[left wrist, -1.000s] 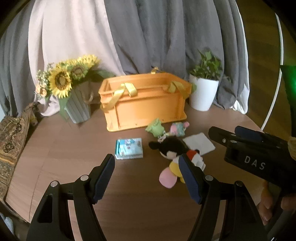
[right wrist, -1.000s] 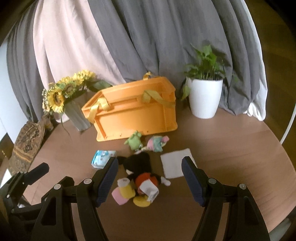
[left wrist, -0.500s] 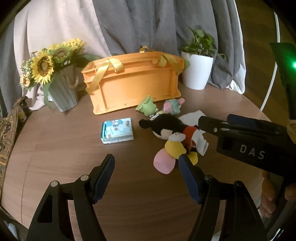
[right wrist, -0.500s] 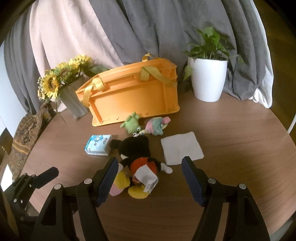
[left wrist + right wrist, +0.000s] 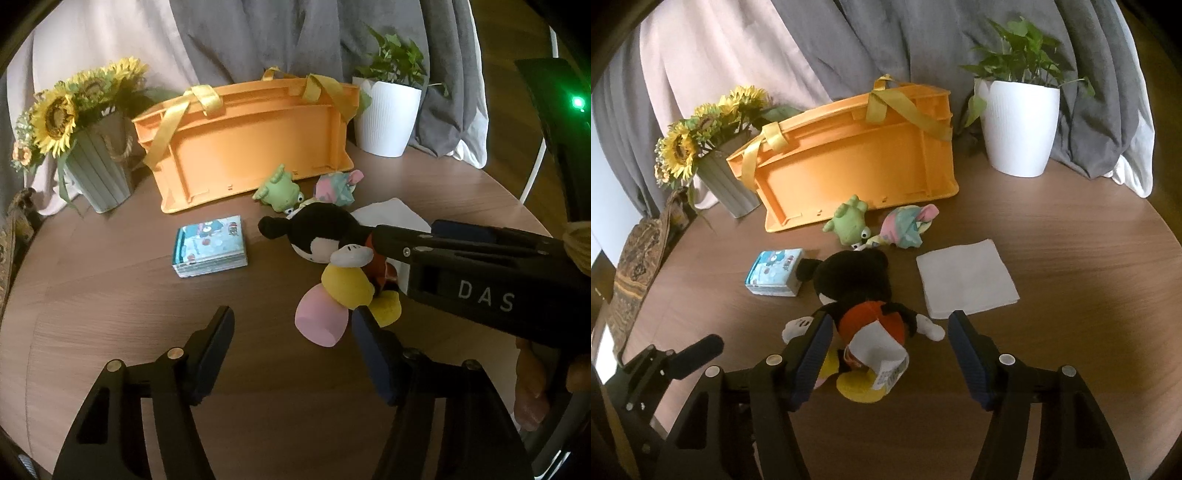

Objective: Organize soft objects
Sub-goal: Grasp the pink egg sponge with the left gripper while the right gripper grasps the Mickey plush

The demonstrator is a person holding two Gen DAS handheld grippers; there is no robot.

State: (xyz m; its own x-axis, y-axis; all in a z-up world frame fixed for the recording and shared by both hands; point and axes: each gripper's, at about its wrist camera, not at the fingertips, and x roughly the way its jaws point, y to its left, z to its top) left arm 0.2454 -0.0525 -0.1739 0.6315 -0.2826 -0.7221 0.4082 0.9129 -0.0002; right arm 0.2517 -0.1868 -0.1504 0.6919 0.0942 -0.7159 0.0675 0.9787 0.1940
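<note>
Both grippers hang over a round wooden table [image 5: 1071, 229]. Left gripper [image 5: 291, 332], low in its frame, has jaws apart and lately narrowing, with bare wood between them; the mouse plush toy [image 5: 332, 243] lies just right of its right finger. Right gripper [image 5: 886, 343], bottom centre of its frame, is spread, also narrowing, and straddles the toy's [image 5: 864, 295] red body without touching. The toy's long axis runs away from it toward the orange basket [image 5: 857, 158], so this gripper is nearer.

Toys on table [image 5: 1071, 258], crate [image 5: 857, 162] behind.
Mouse plush [image 5: 857, 288] btwn book [image 5: 775, 271] (L) & napkin [image 5: 966, 282] (R).
</note>
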